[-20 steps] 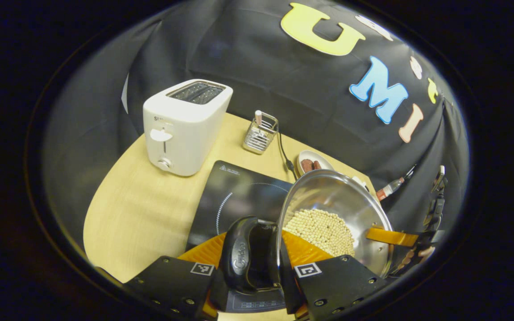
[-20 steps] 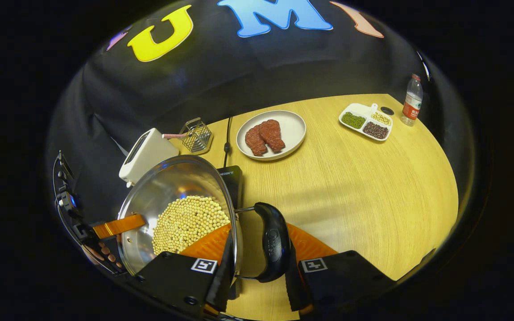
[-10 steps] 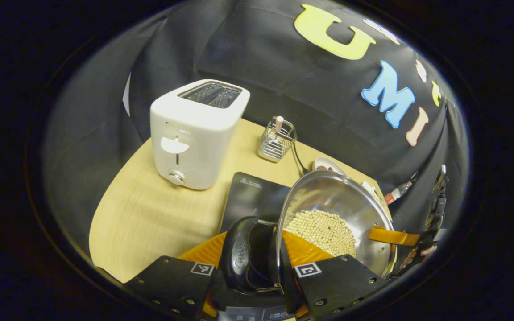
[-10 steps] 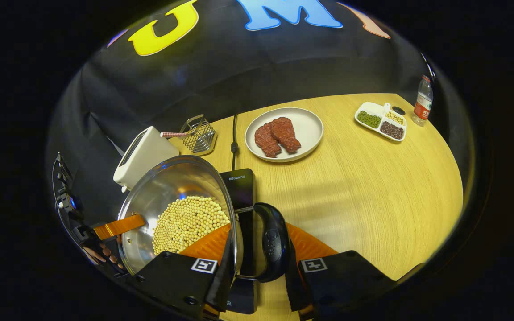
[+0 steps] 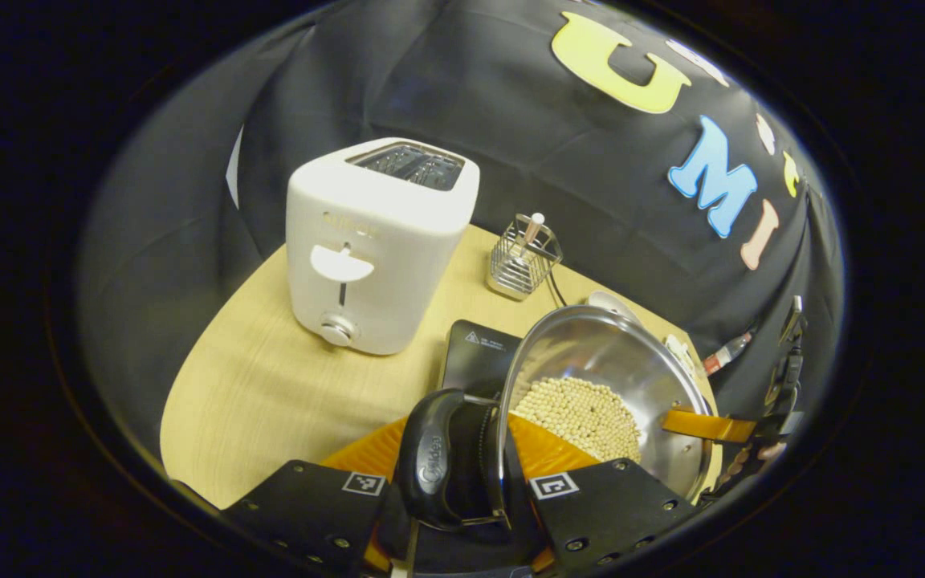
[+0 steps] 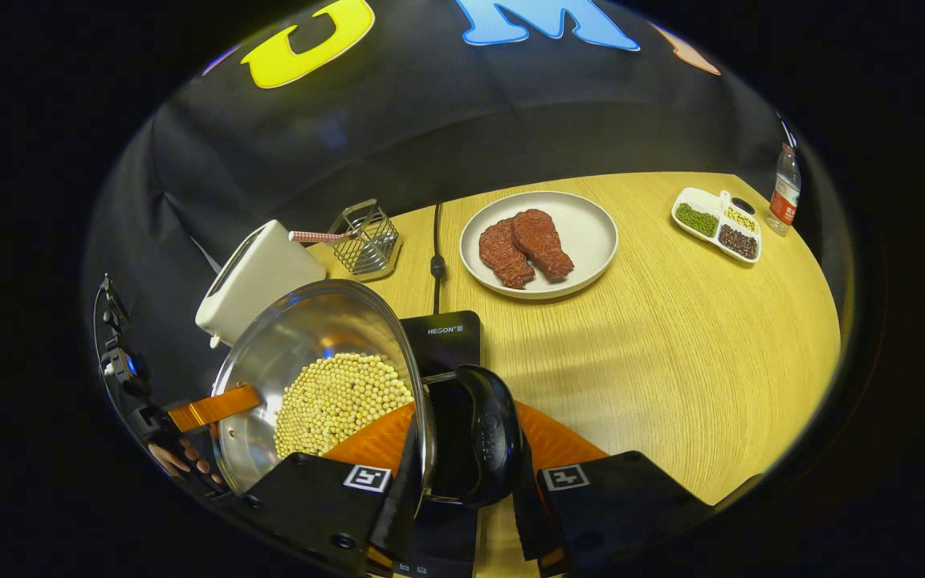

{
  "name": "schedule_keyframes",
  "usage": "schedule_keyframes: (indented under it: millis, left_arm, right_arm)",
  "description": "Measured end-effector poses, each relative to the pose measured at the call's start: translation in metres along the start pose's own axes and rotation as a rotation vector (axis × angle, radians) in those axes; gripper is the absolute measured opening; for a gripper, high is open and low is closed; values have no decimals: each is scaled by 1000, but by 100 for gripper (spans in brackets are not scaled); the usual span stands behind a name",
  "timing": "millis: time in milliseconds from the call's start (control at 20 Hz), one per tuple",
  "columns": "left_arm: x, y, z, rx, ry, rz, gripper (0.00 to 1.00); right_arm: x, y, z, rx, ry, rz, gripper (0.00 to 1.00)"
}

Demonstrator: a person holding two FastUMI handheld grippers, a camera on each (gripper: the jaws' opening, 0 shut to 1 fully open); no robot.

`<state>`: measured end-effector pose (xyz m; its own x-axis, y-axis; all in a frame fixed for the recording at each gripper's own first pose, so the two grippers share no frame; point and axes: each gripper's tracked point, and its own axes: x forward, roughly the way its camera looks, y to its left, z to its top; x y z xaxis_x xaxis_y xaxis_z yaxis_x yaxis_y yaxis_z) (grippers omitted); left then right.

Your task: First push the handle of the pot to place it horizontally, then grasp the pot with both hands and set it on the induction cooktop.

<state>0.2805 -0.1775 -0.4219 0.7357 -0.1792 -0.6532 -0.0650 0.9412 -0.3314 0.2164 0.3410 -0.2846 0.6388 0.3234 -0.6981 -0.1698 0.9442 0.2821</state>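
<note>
Left gripper view: my left gripper is clenched around the pot's black side handle at the bottom centre of the frame, a finger pressing on either side of it. The steel pot fills the lower right, holding a bed of pale beans, and it hangs above the black induction cooktop, a corner of which shows just behind its rim. At the far right edge my other gripper shows against the pot's opposite side. A white toaster stands at centre left on the wooden table, with a wire basket to its right.

In the right gripper view, my right gripper grasps the other black handle at bottom centre. The pot sits in the lower left of the frame, over the cooktop. A plate with two pieces of meat lies at upper centre, a divided dish and a bottle at upper right.
</note>
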Motion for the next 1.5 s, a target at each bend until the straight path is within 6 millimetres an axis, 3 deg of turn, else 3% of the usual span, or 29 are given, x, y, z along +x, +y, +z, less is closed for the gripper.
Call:
schedule_keyframes:
  millis: [100,200,250,300,500,550,650,700,750,800,850,950,1000,1050,1200,1400,1500]
  left_arm:
    - [2,1,0,14,-19,-1,50]
    - [0,-1,2,-2,-19,-2,54]
    - [0,1,2,-5,-17,-3,46]
    - [-1,2,3,-4,-16,-3,55]
    - [-2,4,5,-25,-17,7,52]
    - [-4,4,3,-26,-17,12,56]
    - [-3,3,1,-29,-26,16,52]
    - [-5,2,0,-24,-27,25,54]
    - [-6,2,-2,-12,-19,41,55]
    - [-10,3,-2,12,-13,70,68]
    - [-13,0,2,45,-25,82,60]
    - [-24,4,19,108,-76,151,75]
    - [-37,1,29,131,-95,167,83]
    - [-47,-5,35,150,-104,176,83]
    - [-73,-29,47,210,-143,214,83]
    - [-124,-97,77,270,-280,239,83]
    - [-147,-136,81,261,-305,246,83]
  right_arm:
    - [2,1,1,-4,-9,1,52]
    - [3,-1,0,-10,-9,4,53]
    - [4,-1,0,-9,-6,3,55]
    - [3,-1,-1,0,3,3,59]
    - [-6,-1,-8,26,62,-11,58]
    - [-9,-1,-9,16,66,-7,59]
    - [-17,-4,-9,-3,65,-4,65]
    - [-21,-8,-6,-13,57,-8,70]
    - [-26,-13,-4,-21,44,-13,87]
    - [-34,-16,0,-25,31,-13,93]
    - [-41,-16,2,-24,13,3,98]
    - [-60,-22,12,-19,-24,15,99]
    - [-72,-26,19,-13,-55,16,95]
    - [-81,-33,25,-7,-80,11,99]
    - [-121,-61,47,13,-176,1,98]
    - [-180,-114,80,-13,-324,-45,98]
    - [-211,-142,98,-48,-401,-91,98]
